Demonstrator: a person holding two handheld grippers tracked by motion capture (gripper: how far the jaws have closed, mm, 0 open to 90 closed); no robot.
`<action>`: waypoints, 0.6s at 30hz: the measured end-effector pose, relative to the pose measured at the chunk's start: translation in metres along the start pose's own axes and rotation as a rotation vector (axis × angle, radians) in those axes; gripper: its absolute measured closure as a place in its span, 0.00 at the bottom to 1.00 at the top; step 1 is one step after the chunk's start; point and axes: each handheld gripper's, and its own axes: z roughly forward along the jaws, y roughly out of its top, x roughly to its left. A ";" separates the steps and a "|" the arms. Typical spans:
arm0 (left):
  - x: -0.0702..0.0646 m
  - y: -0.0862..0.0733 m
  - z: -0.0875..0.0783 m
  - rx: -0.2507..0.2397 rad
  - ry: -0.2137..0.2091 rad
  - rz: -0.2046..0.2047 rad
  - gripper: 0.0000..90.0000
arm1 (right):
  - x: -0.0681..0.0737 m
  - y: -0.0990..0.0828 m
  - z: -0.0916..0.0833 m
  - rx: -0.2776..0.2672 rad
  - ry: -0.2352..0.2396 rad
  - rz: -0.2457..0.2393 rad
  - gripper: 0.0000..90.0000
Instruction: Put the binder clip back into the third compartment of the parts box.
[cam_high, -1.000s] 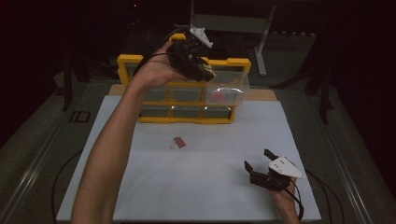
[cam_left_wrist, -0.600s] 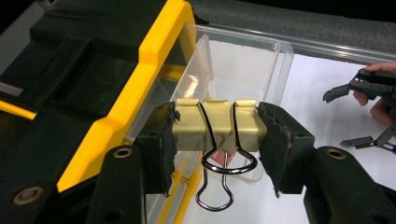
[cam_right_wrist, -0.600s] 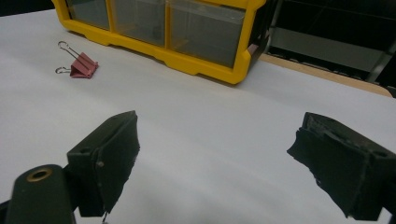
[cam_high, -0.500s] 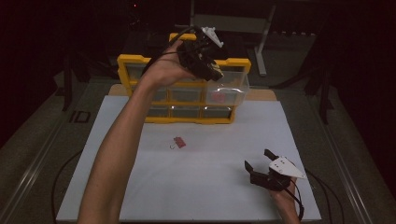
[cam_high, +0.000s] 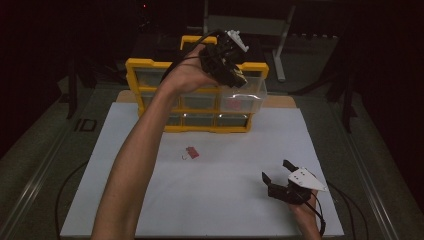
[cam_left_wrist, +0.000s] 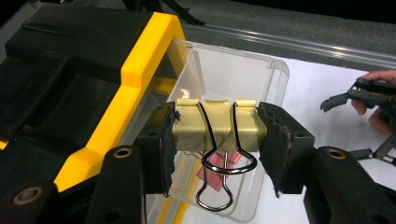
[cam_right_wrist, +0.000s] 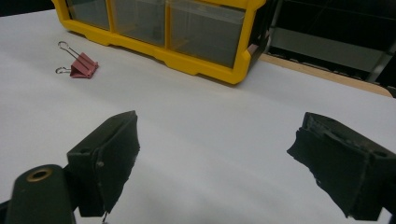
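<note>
A pale yellow binder clip (cam_left_wrist: 217, 127) with silver wire handles hanging downward is clamped by its two ends, held level above a pulled-out clear drawer (cam_left_wrist: 243, 84) where a pink clip (cam_left_wrist: 219, 171) lies.

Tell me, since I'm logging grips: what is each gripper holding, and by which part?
The left gripper clamps a yellow binder clip by its body's two ends. The right gripper holds nothing.
</note>
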 end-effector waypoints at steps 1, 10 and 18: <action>0.000 0.000 0.000 -0.016 0.020 -0.008 0.55 | 0.000 0.000 0.000 0.001 0.000 0.002 0.14; 0.005 -0.006 -0.007 -0.034 0.032 -0.078 0.10 | 0.000 0.000 0.000 0.001 0.002 -0.003 0.14; 0.005 -0.019 -0.006 -0.012 0.036 -0.079 0.09 | 0.000 0.000 0.000 0.000 0.001 -0.009 0.14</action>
